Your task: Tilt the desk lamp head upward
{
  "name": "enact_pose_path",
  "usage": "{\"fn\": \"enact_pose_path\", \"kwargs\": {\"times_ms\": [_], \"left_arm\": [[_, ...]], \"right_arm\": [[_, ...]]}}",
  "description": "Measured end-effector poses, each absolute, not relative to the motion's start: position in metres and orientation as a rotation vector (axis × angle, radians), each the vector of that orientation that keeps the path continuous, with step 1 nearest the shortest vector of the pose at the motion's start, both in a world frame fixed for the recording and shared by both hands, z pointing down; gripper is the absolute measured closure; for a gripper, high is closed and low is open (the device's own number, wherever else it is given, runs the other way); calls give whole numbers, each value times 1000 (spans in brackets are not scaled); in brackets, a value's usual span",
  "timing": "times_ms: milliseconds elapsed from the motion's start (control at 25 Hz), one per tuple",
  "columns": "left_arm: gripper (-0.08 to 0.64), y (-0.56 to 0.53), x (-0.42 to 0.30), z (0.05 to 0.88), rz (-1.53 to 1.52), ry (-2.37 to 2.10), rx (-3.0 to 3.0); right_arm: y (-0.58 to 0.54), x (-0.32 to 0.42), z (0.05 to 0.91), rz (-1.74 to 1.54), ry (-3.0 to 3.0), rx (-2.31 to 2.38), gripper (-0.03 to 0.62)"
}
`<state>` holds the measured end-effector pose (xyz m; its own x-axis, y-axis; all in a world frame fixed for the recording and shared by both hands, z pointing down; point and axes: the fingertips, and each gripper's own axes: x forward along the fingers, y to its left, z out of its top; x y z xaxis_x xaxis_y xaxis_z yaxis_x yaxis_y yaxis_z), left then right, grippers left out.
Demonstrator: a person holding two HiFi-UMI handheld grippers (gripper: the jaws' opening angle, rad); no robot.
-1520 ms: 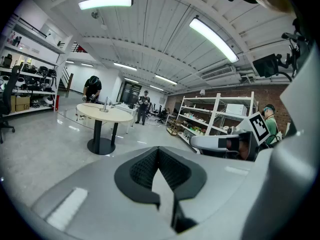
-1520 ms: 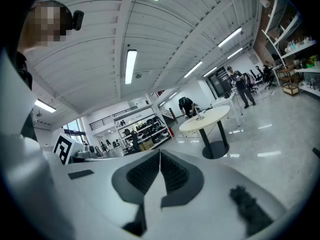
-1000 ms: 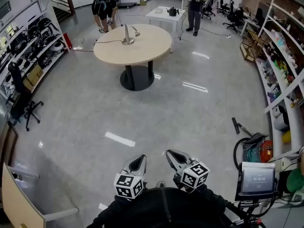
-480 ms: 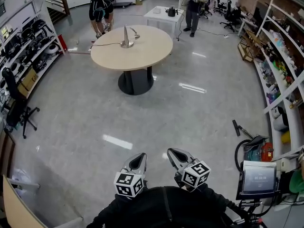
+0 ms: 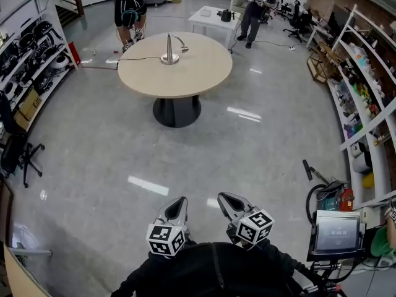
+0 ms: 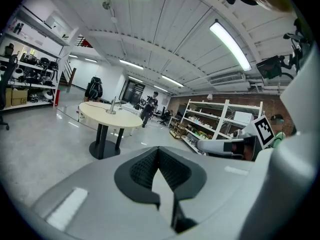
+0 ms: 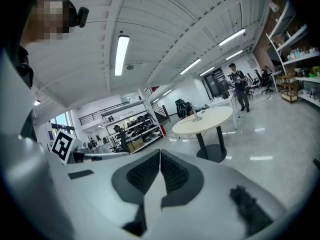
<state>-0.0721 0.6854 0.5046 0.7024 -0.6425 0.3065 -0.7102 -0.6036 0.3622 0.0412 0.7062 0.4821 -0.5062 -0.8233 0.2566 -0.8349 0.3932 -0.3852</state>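
The task is not starting yet, as far as I can judge. The desk lamp [image 5: 169,50] is standing on the round tabletop [image 5: 185,76], on the part farthest from the person who is wearing the camera. Its thin neck is curving over to one side, and the lamp head [image 5: 183,44] is hanging low and seems to be pointing down at the tabletop. A black cable [image 5: 133,59] is running from the lamp base and off the tabletop edge.

The person is holding both grippers close to the body, well apart from the tabletop, with a wide piece of shiny floor [image 5: 124,147] lying between. The left gripper [image 5: 180,201] is pointing toward the tabletop with its jaws pressed together, and nothing is sitting between them. The right gripper [image 5: 223,198] is beside it, also fully closed and carrying nothing. No gripper is touching the lamp.

Beyond the tabletop one person [image 5: 129,11] is bending down, and another person [image 5: 255,10] is standing near a small white table [image 5: 210,20].

So everything is remaining to do: coming up to the tabletop, opening one gripper, taking the lamp head, perhaps steadying the base with the other gripper, and then lifting the head upward.
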Motion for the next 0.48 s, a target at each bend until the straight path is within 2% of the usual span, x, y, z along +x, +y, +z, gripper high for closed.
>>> {"fn": "enact_pose_path", "kwargs": {"times_ms": [480], "left_arm": [[552, 620, -111, 517, 177, -1002, 2435]], "right_arm": [[646, -3, 490, 743, -2541, 1549, 586]]}}
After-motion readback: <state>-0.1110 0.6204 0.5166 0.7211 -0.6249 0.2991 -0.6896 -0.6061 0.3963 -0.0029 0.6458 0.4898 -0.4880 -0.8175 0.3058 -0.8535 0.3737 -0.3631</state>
